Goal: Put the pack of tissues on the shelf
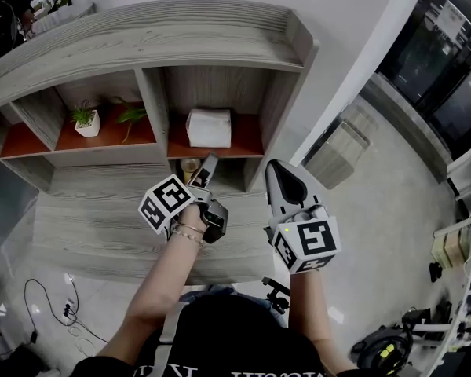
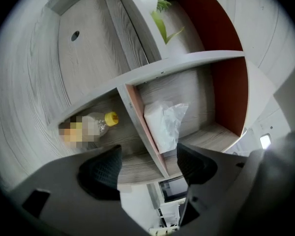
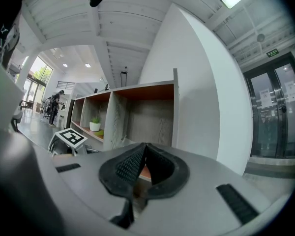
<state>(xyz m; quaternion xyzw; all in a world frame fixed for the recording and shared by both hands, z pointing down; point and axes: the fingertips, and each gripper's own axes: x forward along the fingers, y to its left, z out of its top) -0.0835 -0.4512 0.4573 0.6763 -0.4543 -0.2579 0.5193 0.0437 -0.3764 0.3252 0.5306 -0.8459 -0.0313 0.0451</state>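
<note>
Tissue pack on shelf, beyond left hand-held gripper, jaws apart

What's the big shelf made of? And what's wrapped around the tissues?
Shelf: looks like grey wood or wood-look board, matte; grain lines run along it.
Pack of tissues: thin clear plastic wrap, probably; it crinkles and shines at the loose end.

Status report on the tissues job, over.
Left tool open, empty; right tool shut, empty. Pack of tissues on the shelf, in a red-backed compartment, neither tool touching it. Bottle in compartment below, apart.
</note>
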